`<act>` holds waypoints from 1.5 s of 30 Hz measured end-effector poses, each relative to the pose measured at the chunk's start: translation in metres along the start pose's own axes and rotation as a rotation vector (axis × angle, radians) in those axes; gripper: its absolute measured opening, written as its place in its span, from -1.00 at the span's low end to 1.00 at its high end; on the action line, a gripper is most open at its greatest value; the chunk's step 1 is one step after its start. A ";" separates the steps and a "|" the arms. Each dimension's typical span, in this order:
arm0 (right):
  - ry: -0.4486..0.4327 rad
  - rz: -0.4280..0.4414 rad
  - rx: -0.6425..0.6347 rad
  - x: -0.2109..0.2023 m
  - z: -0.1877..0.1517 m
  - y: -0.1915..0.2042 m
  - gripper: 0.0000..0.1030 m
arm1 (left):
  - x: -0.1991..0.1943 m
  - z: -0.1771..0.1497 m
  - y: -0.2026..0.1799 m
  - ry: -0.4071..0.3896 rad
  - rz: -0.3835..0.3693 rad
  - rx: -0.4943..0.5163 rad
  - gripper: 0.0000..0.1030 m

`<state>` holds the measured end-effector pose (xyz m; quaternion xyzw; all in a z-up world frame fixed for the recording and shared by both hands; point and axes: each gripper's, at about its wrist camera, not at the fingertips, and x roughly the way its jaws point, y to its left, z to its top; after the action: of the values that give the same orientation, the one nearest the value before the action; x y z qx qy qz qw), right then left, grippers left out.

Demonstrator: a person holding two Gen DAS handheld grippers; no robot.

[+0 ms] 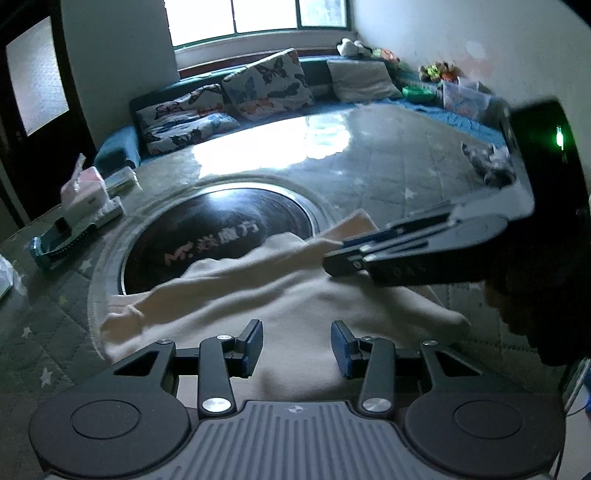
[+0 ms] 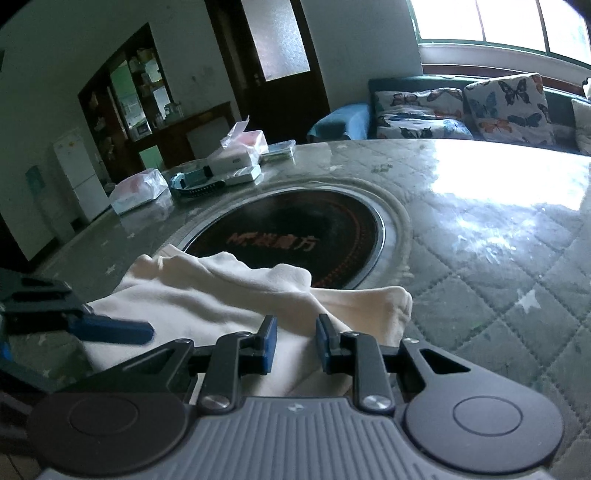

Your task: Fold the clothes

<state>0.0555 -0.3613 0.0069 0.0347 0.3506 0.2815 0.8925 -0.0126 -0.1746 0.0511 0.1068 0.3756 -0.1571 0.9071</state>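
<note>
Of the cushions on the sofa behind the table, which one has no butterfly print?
The plain pale cushion at the right end, near the toys. The two cushions to its left carry butterflies.

A: The room is dim with a greenish cast; daylight comes only from the window (image 1: 258, 16), blown out white.

B: It throws hard glare across the glossy desk (image 1: 314, 136). Fisheye bends the edges, and the right gripper (image 1: 343, 262) is motion-blurred in the left wrist view.

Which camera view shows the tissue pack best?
The right wrist view: the tissue pack lies unhidden on the table, lit and fairly sharp. In the left wrist view only a pale sliver at the left edge may be it.
</note>
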 end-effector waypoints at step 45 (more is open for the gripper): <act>-0.032 -0.094 -0.072 -0.028 0.013 0.043 -0.41 | -0.031 -0.038 0.083 -0.064 0.064 -0.109 -0.09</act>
<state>0.0265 -0.3385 0.0449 -0.0093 0.3274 0.2510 0.9109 -0.0280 -0.0794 0.0530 0.0642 0.3506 -0.1109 0.9277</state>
